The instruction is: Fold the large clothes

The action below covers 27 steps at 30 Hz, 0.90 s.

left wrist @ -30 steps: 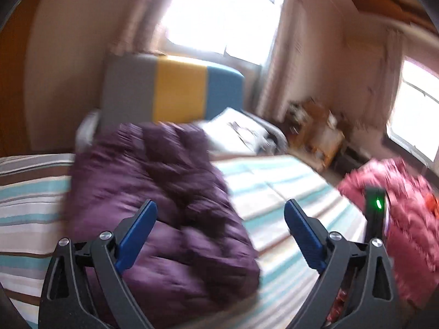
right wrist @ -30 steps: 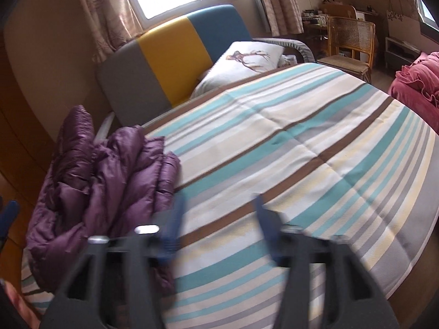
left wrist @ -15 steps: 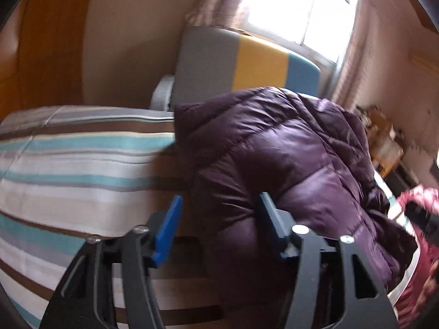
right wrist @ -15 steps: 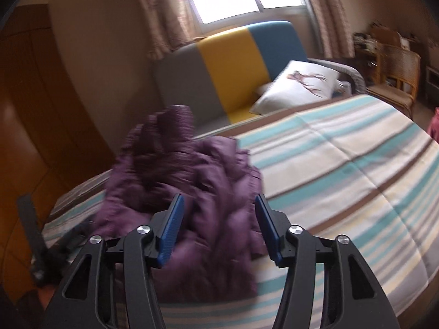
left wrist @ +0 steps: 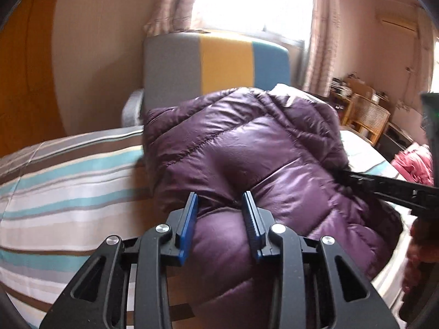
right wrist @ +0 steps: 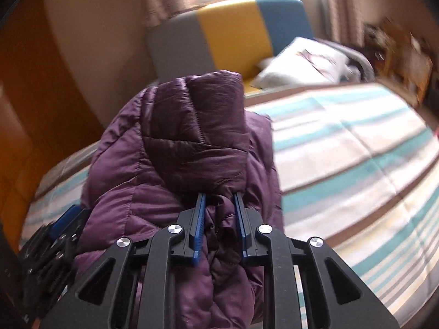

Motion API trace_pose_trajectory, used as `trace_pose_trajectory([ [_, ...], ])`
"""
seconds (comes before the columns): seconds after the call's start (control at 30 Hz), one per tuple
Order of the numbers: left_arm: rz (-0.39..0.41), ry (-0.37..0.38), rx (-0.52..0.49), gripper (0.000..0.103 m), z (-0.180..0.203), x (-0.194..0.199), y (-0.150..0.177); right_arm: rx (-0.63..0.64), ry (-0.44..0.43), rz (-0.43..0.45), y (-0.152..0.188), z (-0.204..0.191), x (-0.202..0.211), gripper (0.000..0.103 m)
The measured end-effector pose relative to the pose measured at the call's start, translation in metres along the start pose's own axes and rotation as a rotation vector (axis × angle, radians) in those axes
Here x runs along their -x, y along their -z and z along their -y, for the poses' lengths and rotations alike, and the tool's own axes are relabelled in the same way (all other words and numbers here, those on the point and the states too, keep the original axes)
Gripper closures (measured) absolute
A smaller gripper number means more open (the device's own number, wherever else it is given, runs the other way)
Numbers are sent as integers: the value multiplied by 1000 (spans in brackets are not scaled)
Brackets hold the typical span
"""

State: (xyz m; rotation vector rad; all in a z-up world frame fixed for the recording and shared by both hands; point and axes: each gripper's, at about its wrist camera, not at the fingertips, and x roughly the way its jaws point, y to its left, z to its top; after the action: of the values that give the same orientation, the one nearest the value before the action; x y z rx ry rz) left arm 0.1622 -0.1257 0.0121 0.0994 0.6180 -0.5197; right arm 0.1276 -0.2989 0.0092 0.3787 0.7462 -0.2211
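Left gripper [left wrist: 221, 201] and right gripper [right wrist: 219, 201], jaws just closing, pinch the purple jacket [left wrist: 247, 142]; it sits bunched on the bed [right wrist: 356, 148], so we judge folding barely begun.

Blown-out window [left wrist: 252, 0] backlight, blurred edges

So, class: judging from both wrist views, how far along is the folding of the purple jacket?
Done: nothing folded; the purple puffer jacket sits bunched on the striped bed cover. In hand: the left gripper and right gripper have just been closing and now pinch its fabric. Left: spreading it flat and folding.
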Motion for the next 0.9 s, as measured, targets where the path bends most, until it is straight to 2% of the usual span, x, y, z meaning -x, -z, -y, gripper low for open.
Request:
trace_pose_trajectory([
  [0.07,-8,5,-33,70,9,-6,-2,-44,2,-11,5,14,-9,83],
  [0.27,-21,-36,-125,70,26,-19,11,-27,18,10,20,26,-29,83],
  [0.33,-26,-29,-105,70,22,-18,12,-13,-4,14,20,27,-23,81],
  [0.37,-31,-24,-96,70,19,-16,11,-19,-11,14,18,30,-18,75],
  [0.47,-39,-19,-75,70,14,-12,8,-72,-46,93,7,33,13,75],
  [0.63,-46,-29,-55,70,15,-15,3,19,-68,169,-26,-6,35,75],
  [0.77,-51,-31,-52,70,15,-16,3,88,-46,139,-50,-25,2,75],
  [0.9,-52,-27,-56,68,17,-18,3,137,34,49,-45,-14,-49,75],
])
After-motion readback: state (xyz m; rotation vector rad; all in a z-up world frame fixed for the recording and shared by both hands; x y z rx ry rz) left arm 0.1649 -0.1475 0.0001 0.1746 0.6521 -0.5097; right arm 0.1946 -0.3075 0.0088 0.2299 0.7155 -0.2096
